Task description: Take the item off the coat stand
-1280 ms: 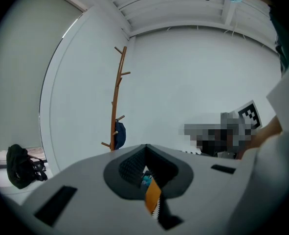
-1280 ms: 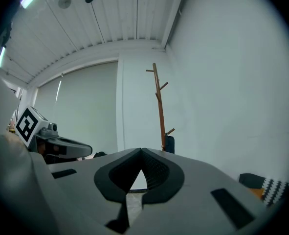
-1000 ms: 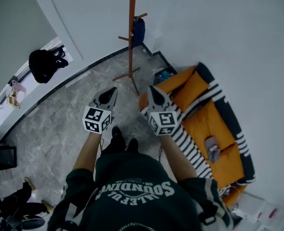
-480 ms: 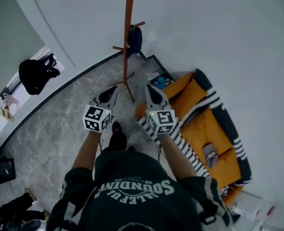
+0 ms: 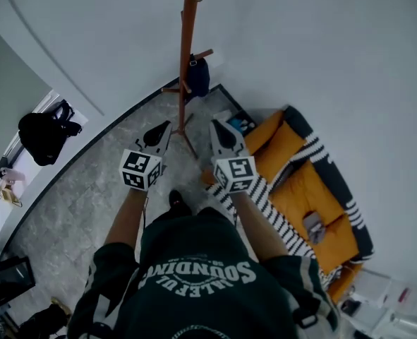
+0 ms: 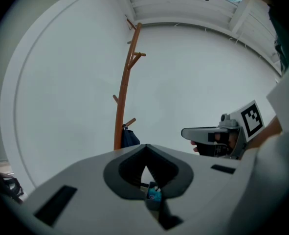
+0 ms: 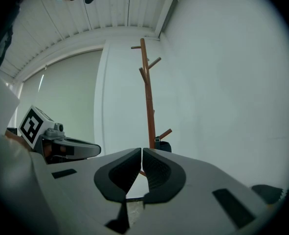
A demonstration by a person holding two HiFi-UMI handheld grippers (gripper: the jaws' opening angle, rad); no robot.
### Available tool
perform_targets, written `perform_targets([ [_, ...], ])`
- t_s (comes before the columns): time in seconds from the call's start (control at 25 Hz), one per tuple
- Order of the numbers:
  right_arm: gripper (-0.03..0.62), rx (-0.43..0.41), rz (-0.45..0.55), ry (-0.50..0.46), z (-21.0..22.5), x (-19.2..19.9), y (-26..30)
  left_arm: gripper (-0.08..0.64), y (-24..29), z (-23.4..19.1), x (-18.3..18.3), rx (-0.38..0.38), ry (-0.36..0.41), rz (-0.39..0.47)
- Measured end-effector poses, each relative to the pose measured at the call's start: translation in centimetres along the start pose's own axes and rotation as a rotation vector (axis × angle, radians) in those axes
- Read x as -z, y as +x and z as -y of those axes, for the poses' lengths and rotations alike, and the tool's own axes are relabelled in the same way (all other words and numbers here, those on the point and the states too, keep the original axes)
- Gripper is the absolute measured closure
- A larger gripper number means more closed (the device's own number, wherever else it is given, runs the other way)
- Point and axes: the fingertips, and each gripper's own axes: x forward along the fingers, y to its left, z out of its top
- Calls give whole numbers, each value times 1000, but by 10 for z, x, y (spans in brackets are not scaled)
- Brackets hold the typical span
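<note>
A tall brown wooden coat stand (image 5: 186,55) rises by the white wall. A small dark blue bag (image 5: 198,77) hangs from a low peg on its right side. Both grippers are held out in front of the person, short of the stand and apart from it. My left gripper (image 5: 167,125) points at the stand's foot; its jaws meet and hold nothing. My right gripper (image 5: 216,123) is shut and empty as well. In the left gripper view the bag (image 6: 129,138) shows just above the shut tips (image 6: 145,147). In the right gripper view the bag (image 7: 163,145) hangs right of the post (image 7: 146,97).
An orange sofa (image 5: 303,186) with a black-and-white striped throw stands to the right, a grey item (image 5: 312,224) lying on it. A black bag (image 5: 42,134) sits on a ledge at the left. The stand's legs (image 5: 185,134) spread over the grey marble floor.
The person has stepped nearer the coat stand; it and the hanging bag now stand closer ahead. Both grippers stay shut and empty.
</note>
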Motion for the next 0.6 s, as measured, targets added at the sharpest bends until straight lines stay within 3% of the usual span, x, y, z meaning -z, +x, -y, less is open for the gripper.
perform_targets([
  [0.48,585,-32,-29,19,27,8,31,560,42,-13,-1,-14,-33,-18],
  [0.6,501,-37,-40,25,31,13,38,560,49,-15,-2,-21,-37,-22],
])
